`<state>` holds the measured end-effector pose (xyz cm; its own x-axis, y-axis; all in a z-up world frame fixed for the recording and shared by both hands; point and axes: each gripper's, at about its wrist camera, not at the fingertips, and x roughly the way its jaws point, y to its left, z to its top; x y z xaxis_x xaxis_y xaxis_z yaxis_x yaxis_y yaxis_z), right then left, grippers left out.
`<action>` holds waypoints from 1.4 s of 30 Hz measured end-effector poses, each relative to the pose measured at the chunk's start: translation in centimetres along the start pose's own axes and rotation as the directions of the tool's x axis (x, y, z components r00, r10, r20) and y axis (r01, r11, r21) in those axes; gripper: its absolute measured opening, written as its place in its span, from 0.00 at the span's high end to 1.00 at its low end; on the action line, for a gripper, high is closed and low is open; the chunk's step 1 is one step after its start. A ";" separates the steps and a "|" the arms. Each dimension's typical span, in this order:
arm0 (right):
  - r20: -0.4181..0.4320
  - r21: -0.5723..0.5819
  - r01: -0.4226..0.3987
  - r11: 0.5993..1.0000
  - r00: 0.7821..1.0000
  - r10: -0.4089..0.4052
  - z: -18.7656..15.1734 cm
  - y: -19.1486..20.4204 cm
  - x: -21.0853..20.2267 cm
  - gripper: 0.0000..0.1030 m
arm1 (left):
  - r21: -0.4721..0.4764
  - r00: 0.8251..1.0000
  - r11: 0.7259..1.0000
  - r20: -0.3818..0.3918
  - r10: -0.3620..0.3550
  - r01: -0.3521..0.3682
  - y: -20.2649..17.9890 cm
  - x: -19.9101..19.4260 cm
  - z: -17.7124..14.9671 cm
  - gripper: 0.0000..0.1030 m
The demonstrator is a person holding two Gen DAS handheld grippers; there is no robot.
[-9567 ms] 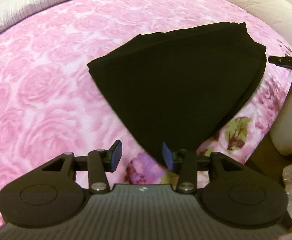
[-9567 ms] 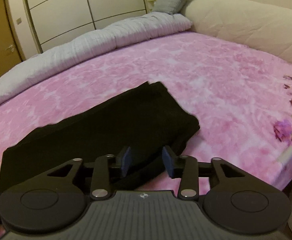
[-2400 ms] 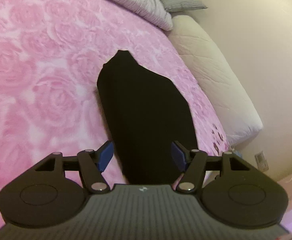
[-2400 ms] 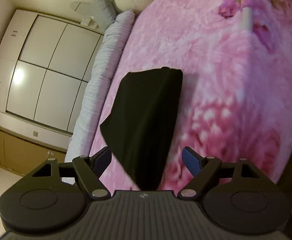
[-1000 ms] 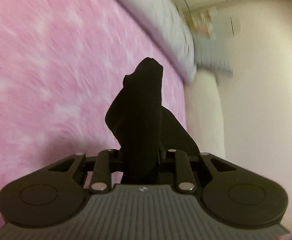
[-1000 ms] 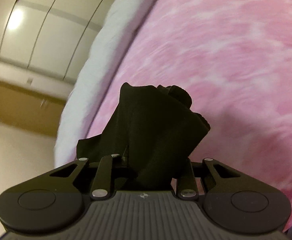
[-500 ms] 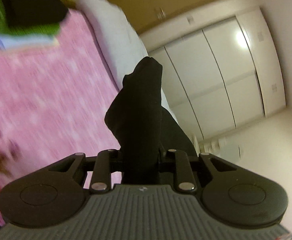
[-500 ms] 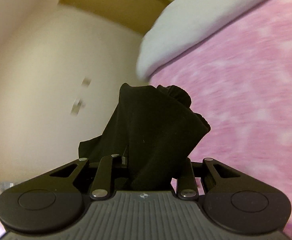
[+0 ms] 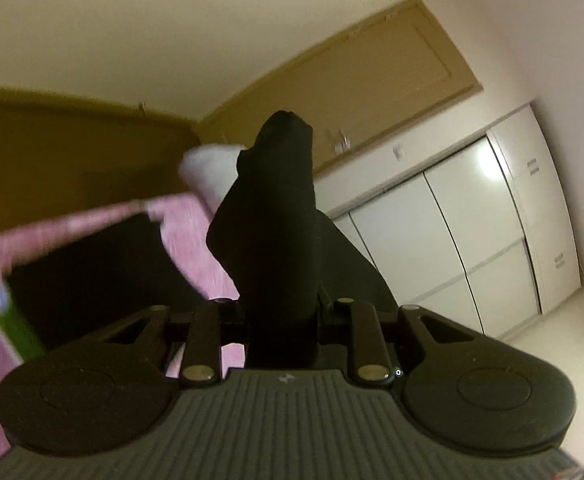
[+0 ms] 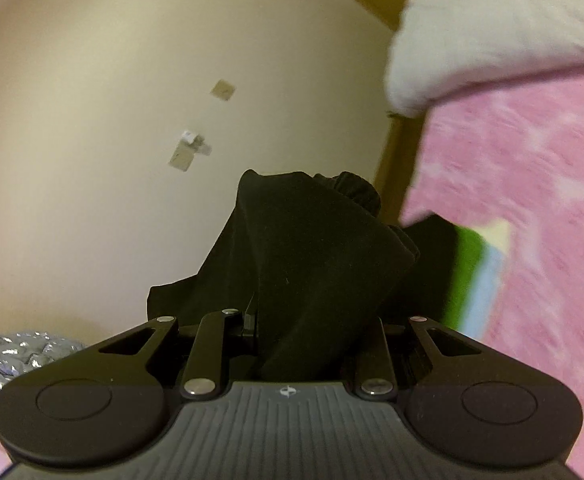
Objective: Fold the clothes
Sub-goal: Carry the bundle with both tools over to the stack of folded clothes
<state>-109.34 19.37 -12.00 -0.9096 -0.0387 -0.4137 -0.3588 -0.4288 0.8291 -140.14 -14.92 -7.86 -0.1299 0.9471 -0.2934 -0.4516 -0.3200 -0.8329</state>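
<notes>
Both grippers hold the folded black garment in the air. In the left wrist view the left gripper (image 9: 282, 312) is shut on a bunched fold of the black garment (image 9: 276, 224), which stands up between its jaws and hides the fingertips. In the right wrist view the right gripper (image 10: 303, 324) is shut on the black garment (image 10: 311, 256), whose cloth bulges out ahead of the jaws. A stack of folded clothes, black on top with green and pale blue layers, lies on the pink bed (image 9: 92, 272) and also shows in the right wrist view (image 10: 471, 276).
The pink rose-patterned bedspread (image 10: 531, 208) fills the right of the right wrist view, with a white rolled duvet (image 10: 491, 28) at its edge. White wardrobe doors (image 9: 471, 232), a brown door (image 9: 371, 92) and a bare cream wall (image 10: 112, 120) surround the bed.
Both grippers, still shut on the black garment, have swung it further sideways across the bed. The stack of folded clothes is now much closer in both views.
</notes>
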 end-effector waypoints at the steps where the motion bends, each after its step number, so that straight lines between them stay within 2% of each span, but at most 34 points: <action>1: -0.014 -0.013 -0.005 1.000 1.000 0.005 0.8 0.2 1.8 0.73 | 0.006 1.000 1.000 0.021 0.005 -0.005 0.6 0.5 0.8 0.79; 7: -0.100 -0.090 -0.040 0.995 0.995 0.031 5.9 1.1 12.5 0.72 | -0.006 0.990 0.997 0.122 0.076 -0.076 7.1 4.3 1.6 0.78; 9: -0.135 -0.102 -0.043 0.994 0.990 0.029 7.3 0.7 16.1 0.69 | -0.018 0.982 0.989 0.122 0.147 -0.145 10.8 6.1 1.0 0.77; 10: -0.161 -0.085 -0.013 0.996 0.987 -0.001 7.2 -1.0 17.8 0.68 | -0.044 0.978 0.982 0.092 0.188 -0.184 12.7 7.4 0.4 0.77; 11: -0.183 -0.068 0.034 0.997 0.982 -0.046 7.0 -2.7 19.3 0.60 | -0.085 0.972 0.970 0.042 0.233 -0.229 14.6 8.6 -0.1 0.77; 12: -0.199 -0.044 0.078 0.996 0.976 -0.085 6.8 -4.4 20.4 0.56 | -0.122 0.961 0.954 -0.010 0.276 -0.275 16.6 9.8 -0.6 0.76; 14: -0.218 0.021 0.154 0.988 0.965 -0.145 6.4 -7.7 21.5 0.56 | -0.174 0.969 0.954 -0.008 0.246 -0.244 18.0 10.1 -0.8 0.73; 15: -0.219 0.044 0.167 0.985 0.964 -0.153 6.4 -8.8 21.6 0.56 | -0.200 0.973 0.953 -0.007 0.231 -0.228 18.7 10.3 -0.9 0.72; 16: -0.209 0.055 0.148 0.987 0.969 -0.134 6.5 -9.2 21.1 0.57 | -0.183 0.975 0.959 -0.009 0.221 -0.218 18.3 10.6 -0.9 0.73; 18: -0.190 0.060 0.117 0.991 0.976 -0.103 6.7 -9.6 20.3 0.73 | -0.148 0.980 0.969 -0.015 0.199 -0.199 17.4 11.1 -0.9 0.73; 22: -0.161 -0.049 0.072 0.996 0.984 -0.079 6.8 -6.9 18.6 0.77 | -0.078 0.987 0.984 -0.029 0.156 -0.157 15.5 12.1 -0.9 0.76; 25: -0.121 -0.075 0.054 0.996 0.991 -0.063 7.2 -6.0 17.1 0.77 | -0.026 0.991 0.992 -0.042 0.124 -0.125 14.2 12.9 -0.8 0.77; 27: -0.091 -0.069 0.082 0.994 0.992 -0.088 7.5 -6.2 16.0 0.77 | 0.023 0.980 0.984 -0.081 0.179 -0.178 14.9 13.9 -1.2 0.77; 28: -0.098 -0.055 0.104 0.993 0.989 -0.109 7.6 -6.9 16.3 0.76 | 0.048 0.973 0.978 -0.100 0.208 -0.204 15.3 14.4 -1.3 0.77; 30: -0.154 -0.014 0.141 0.990 0.978 -0.141 7.4 -8.6 17.6 0.74 | -0.016 0.970 0.974 -0.091 0.223 -0.226 16.3 14.4 -1.4 0.77; 31: -0.166 -0.002 0.148 0.989 0.975 -0.146 7.4 -9.1 18.2 0.74 | -0.009 0.972 0.974 -0.078 0.223 -0.224 15.9 14.3 -1.3 0.78; 33: -0.159 -0.017 0.119 0.993 0.980 -0.120 7.4 -8.7 18.5 0.74 | 0.006 0.974 0.975 -0.050 0.222 -0.222 15.0 14.0 -1.0 0.78; 35: -0.150 -0.051 0.095 0.994 0.983 -0.101 7.3 -7.7 18.2 0.74 | 0.006 0.972 0.973 -0.059 0.229 -0.230 15.2 13.6 -0.8 0.78; 37: -0.164 -0.025 0.108 0.994 0.980 -0.111 6.8 -8.1 18.3 0.74 | -0.010 0.968 0.970 -0.069 0.241 -0.242 15.6 13.6 -0.8 0.77; 39: -0.194 0.015 0.150 0.989 0.970 -0.144 6.4 -9.2 18.7 0.66 | -0.056 0.961 0.962 -0.090 0.260 -0.266 16.1 13.2 -0.9 0.70; 41: -0.200 0.050 0.163 0.985 0.968 -0.150 6.4 -9.8 18.4 0.63 | -0.101 0.954 0.952 -0.111 0.278 -0.290 16.6 12.7 -1.1 0.69; 42: -0.187 0.039 0.184 0.982 0.967 -0.174 6.6 -9.6 18.0 0.51 | -0.079 0.948 0.948 -0.105 0.301 -0.309 15.8 12.2 -0.9 0.68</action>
<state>-123.67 28.73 -24.91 -0.7777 -0.1320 -0.6147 -0.5283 -0.3928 0.7527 -148.07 -8.42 -25.09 -0.1662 0.7991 -0.5777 -0.3182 -0.5980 -0.7356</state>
